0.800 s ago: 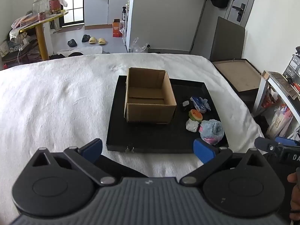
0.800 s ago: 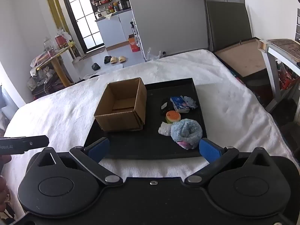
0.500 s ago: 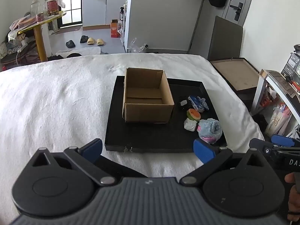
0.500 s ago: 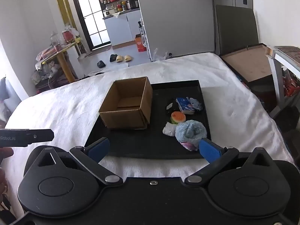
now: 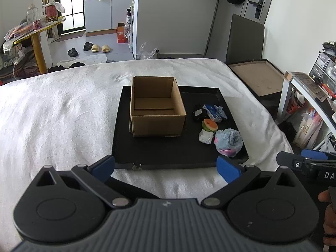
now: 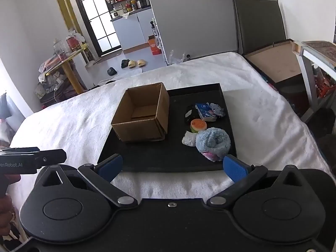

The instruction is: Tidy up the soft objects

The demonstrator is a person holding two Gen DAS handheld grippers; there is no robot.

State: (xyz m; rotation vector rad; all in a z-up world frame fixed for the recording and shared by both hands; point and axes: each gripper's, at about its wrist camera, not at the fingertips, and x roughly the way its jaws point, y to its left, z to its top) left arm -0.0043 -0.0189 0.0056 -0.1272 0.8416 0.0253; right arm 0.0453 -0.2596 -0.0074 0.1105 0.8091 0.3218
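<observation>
Starting at the left of the bed (image 5: 63, 115), it's bare white cover out to that edge, and only the right wrist view catches the left gripper (image 6: 33, 160) from outside, a black bar poking in over the cover with fingers of a hand (image 6: 6, 220) at the frame edge below it. Moving in, the black tray (image 5: 163, 155) lies in the middle of the bed, and the open cardboard box (image 5: 156, 107) stands on the tray's left half, nothing inside it. The left view looks straight into the box; the right view sees it at an angle, showing its outer right wall. To the right of the box, along the tray's right edge, is the cluster of soft things: a black item with a white patch (image 5: 197, 113), a blue and white packet (image 5: 213, 111) with crumpled wrap beside it, an orange and green squishy (image 5: 209, 125), a small white lump (image 5: 205, 136), and at the near right corner the blue fluffy roll (image 5: 230, 141) showing pink underneath. The right view shows the roll's curled top. Further right, the left view alone shows the right gripper (image 5: 304, 163) from outside, with a hand (image 5: 329, 214) at the frame edge. Both grippers tilt down toward the tray from the bed's near edge, jaws spread wide apart with nothing between them, well short of the cluster.
</observation>
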